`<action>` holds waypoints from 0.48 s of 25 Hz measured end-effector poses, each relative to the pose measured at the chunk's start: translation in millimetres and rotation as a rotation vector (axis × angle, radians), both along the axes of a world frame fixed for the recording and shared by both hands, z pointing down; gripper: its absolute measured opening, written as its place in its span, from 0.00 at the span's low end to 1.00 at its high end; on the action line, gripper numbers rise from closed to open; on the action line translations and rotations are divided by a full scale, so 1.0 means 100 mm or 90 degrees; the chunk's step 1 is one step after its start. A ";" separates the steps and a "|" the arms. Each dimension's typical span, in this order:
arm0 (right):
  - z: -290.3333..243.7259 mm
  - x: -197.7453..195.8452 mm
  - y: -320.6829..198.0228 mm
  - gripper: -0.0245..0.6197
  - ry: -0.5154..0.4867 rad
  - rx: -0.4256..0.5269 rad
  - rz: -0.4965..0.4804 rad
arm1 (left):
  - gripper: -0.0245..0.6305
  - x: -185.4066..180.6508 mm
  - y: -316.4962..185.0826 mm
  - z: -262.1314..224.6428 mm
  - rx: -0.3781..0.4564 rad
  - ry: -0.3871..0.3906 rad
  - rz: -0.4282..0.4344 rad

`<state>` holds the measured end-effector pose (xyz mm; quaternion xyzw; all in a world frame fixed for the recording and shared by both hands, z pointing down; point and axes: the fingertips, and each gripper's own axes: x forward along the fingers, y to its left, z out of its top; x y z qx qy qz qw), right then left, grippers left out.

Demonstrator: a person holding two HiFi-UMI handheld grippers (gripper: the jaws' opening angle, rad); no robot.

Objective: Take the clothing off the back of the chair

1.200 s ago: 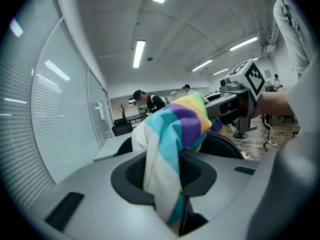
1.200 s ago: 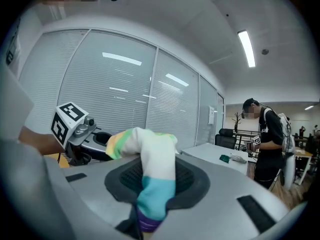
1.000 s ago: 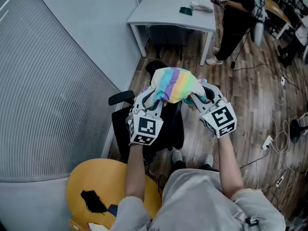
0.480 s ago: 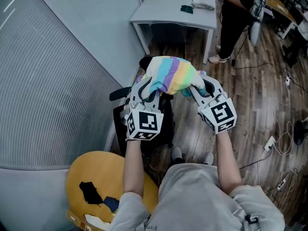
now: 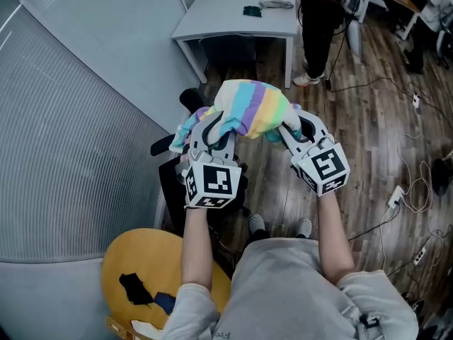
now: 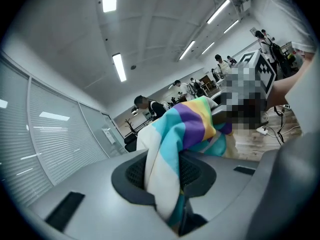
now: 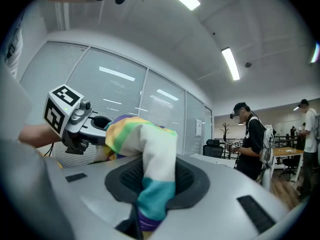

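Pastel-striped clothing [image 5: 251,108] is bunched between both grippers in the head view, held up over the black office chair [image 5: 177,190]. The left gripper [image 5: 212,132] holds the end directly above the chair, and the right gripper [image 5: 291,129] holds the end farther from it. In the left gripper view, the jaws are nearly together, pinching a fold of the clothing [image 6: 172,149]. In the right gripper view, the jaws are likewise only narrowly apart, clamped on a white-and-teal fold of the clothing [image 7: 152,169].

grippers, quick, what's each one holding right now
Left gripper: shut on the striped garment.
Right gripper: shut on the same garment.
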<state>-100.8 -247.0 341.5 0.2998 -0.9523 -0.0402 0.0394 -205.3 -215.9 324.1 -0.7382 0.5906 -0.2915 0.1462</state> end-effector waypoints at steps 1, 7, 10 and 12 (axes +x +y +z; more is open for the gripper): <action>0.01 0.11 -0.03 0.20 -0.005 -0.004 0.009 | 0.20 0.11 -0.04 -0.01 0.000 -0.003 0.008; 0.08 0.68 -0.17 0.20 -0.023 -0.017 0.071 | 0.20 0.66 -0.24 0.06 -0.012 0.007 0.067; 0.13 0.98 -0.21 0.19 -0.032 -0.023 0.097 | 0.19 0.96 -0.31 0.07 -0.014 0.014 0.093; 0.18 1.16 -0.25 0.19 -0.037 -0.031 0.114 | 0.19 1.14 -0.37 0.11 -0.019 0.015 0.109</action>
